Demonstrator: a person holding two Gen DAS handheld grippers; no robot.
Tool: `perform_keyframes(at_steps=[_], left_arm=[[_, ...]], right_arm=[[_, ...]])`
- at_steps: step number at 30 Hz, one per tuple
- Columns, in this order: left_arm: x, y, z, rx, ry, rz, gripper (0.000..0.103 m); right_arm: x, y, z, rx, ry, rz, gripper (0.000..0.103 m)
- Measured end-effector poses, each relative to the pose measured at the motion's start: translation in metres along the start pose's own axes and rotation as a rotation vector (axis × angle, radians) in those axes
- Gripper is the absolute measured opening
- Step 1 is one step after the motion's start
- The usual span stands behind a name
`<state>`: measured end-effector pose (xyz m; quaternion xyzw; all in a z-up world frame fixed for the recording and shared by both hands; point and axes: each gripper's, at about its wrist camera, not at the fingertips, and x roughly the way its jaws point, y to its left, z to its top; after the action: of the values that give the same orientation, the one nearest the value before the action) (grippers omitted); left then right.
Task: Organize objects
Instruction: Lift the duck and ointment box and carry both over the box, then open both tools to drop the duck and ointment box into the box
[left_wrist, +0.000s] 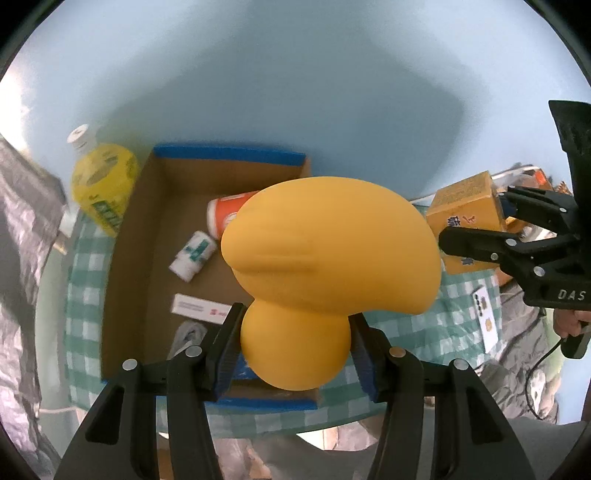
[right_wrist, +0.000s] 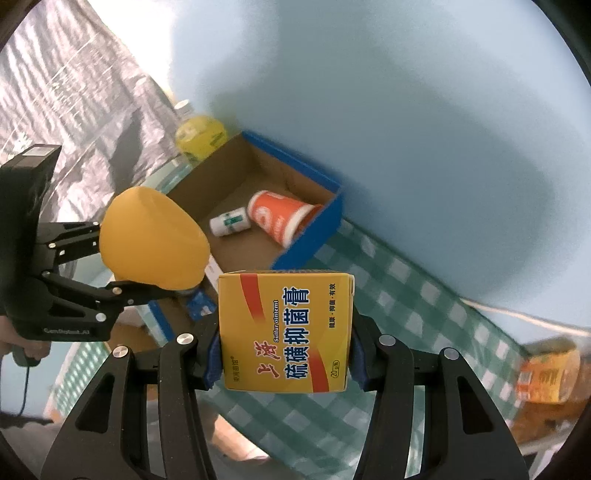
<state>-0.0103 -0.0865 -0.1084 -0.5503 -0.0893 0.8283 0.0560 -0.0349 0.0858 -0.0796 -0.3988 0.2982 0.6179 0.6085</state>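
My left gripper (left_wrist: 295, 343) is shut on a yellow mango toy (left_wrist: 328, 251), held in the air above the blue-edged cardboard box (left_wrist: 229, 154). The same mango toy (right_wrist: 155, 243) shows at the left of the right wrist view. My right gripper (right_wrist: 286, 354) is shut on a yellow ointment box (right_wrist: 284, 332) with red and blue print, held over the checked cloth just right of the cardboard box (right_wrist: 306, 243). In the left wrist view the ointment box (left_wrist: 465, 214) and right gripper (left_wrist: 476, 221) sit at the right edge.
Inside the cardboard box lie an orange paper cup (right_wrist: 280, 218), a small white bottle (right_wrist: 229, 221), a flat white carton (left_wrist: 201, 308) and a grey item (left_wrist: 188, 332). A yellow drink bottle (left_wrist: 101, 181) stands left of the box. An orange packet (right_wrist: 550, 369) lies far right on the green checked cloth (right_wrist: 406, 317).
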Motion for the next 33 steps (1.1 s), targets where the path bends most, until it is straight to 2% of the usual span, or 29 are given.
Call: perform_keyframes(at_steps=[12,19,20,33], left_arm=[[0.0,0.04,-0.015,-0.094,0.013,0.035,0.055],[0.019,0.062,-0.015,-0.115,0.05,0.04,0.055],[0.021,0.064,-0.015,-0.112,0.054,0.046,0.055],[0.062,0.098,-0.016,-0.153,0.144,0.093,0.055]], right_arm=[[0.039,0.034,0.033,-0.096,0.034,0.074,0.053],[0.064,0.049,0.053,-0.155,0.063,0.057,0.053],[0.069,0.051,0.055,-0.165,0.035,0.04,0.053],[0.132,0.058,0.072,-0.193,0.126,0.0,0.053]])
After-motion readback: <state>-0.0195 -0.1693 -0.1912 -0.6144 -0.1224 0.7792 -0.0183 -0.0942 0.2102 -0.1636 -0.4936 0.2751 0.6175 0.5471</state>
